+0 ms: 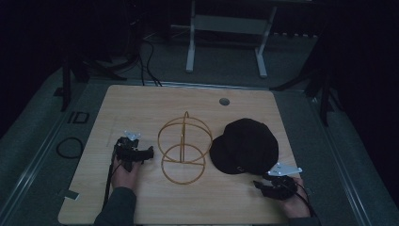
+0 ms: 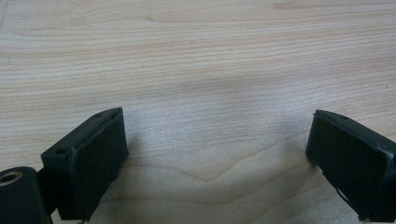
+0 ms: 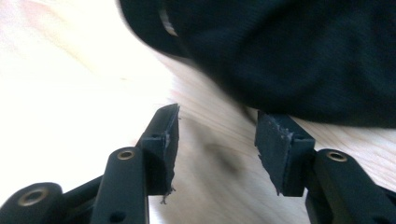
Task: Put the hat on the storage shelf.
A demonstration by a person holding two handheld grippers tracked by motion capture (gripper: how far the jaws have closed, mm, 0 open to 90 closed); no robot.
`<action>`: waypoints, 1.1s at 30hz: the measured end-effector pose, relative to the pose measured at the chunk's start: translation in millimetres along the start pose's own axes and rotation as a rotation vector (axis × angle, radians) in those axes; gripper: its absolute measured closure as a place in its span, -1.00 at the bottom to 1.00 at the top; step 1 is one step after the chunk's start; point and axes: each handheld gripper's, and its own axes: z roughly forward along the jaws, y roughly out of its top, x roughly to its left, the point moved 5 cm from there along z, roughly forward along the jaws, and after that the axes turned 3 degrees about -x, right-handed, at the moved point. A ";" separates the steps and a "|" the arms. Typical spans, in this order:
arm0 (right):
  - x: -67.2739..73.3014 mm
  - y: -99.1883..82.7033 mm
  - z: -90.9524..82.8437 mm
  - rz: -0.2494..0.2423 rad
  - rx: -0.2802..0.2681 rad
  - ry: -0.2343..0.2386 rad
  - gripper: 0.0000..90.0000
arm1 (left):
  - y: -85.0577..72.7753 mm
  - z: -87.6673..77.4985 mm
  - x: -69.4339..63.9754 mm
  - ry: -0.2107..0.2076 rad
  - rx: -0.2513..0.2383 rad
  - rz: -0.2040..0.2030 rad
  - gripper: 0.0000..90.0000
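A black cap (image 1: 245, 145) lies on the right half of the wooden table (image 1: 141, 101). To its left stands a gold wire stand (image 1: 183, 147) made of rings on a round base. My left gripper (image 1: 147, 153) rests low over the table left of the stand, its jaws wide open over bare wood (image 2: 215, 154). My right gripper (image 1: 258, 185) sits near the table's front right, just below the cap's edge. Its jaws are open with nothing between them, and the cap (image 3: 289, 51) lies close ahead of the fingertips (image 3: 217, 114).
A round cable hole (image 1: 224, 101) is at the table's far edge. A white desk frame (image 1: 226, 28) stands on the grey floor beyond. A black cable loop (image 1: 69, 147) lies on the floor at the left. A small white tag (image 1: 71, 194) sticks out at the front left corner.
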 end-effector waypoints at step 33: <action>46.6 79.7 -7.1 -0.241 -0.054 0.230 -0.06 | 0.0 0.0 0.1 0.000 0.000 0.001 -0.89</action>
